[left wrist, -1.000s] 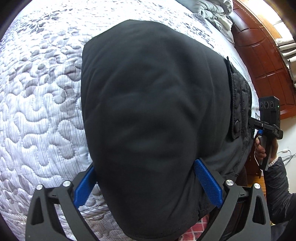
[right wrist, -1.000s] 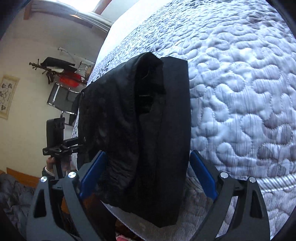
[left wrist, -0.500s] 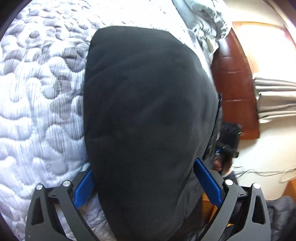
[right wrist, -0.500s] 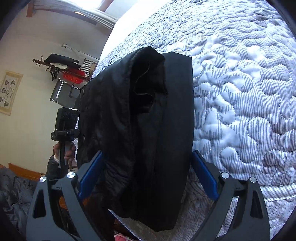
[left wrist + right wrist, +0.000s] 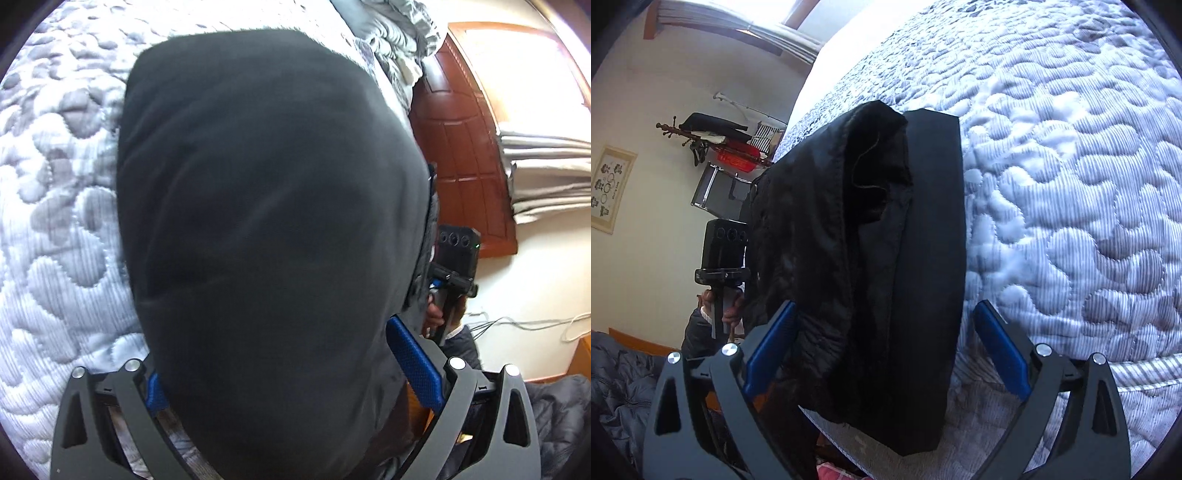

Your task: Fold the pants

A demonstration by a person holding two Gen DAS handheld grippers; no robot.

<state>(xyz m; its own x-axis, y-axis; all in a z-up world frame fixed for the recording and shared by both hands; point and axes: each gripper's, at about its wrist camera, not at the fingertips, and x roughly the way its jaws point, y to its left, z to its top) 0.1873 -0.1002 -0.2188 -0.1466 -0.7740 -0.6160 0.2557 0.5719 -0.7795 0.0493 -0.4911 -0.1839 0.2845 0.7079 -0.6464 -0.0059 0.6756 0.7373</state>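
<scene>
Bed (image 5: pixel 55 229), covered by a white-and-grey quilt (image 5: pixel 1071 184) with a pebble-like stitched pattern, fills most of both views. Pants (image 5: pixel 266 221), black and folded into a thick bundle, lie on the quilt at the bed's near edge; in the right wrist view the pants (image 5: pixel 886 258) show stacked layers, with a flat outer panel on the quilt side and a rumpled, shinier layer on the room side, the lower end overhanging the mattress edge. Headboard (image 5: pixel 461 155), reddish-brown wood, stands beyond the pants in the left wrist view, with crumpled grey bedding (image 5: pixel 399 33) at its top. A coat rack (image 5: pixel 713 140) with dark and red items stands against the wall in the right wrist view; a framed picture (image 5: pixel 611 188) hangs on the wall near it. Left tool (image 5: pixel 295 362): blue-padded fingers spread wide, one on each side of the bundle, whose near end covers the gap between them. Right tool (image 5: pixel 882 347): fingers likewise spread wide and straddling the bundle's near end; whether the pads touch the cloth cannot be told. Each tool is also seen, hand-held, at the far side of the pants in the other's view.
</scene>
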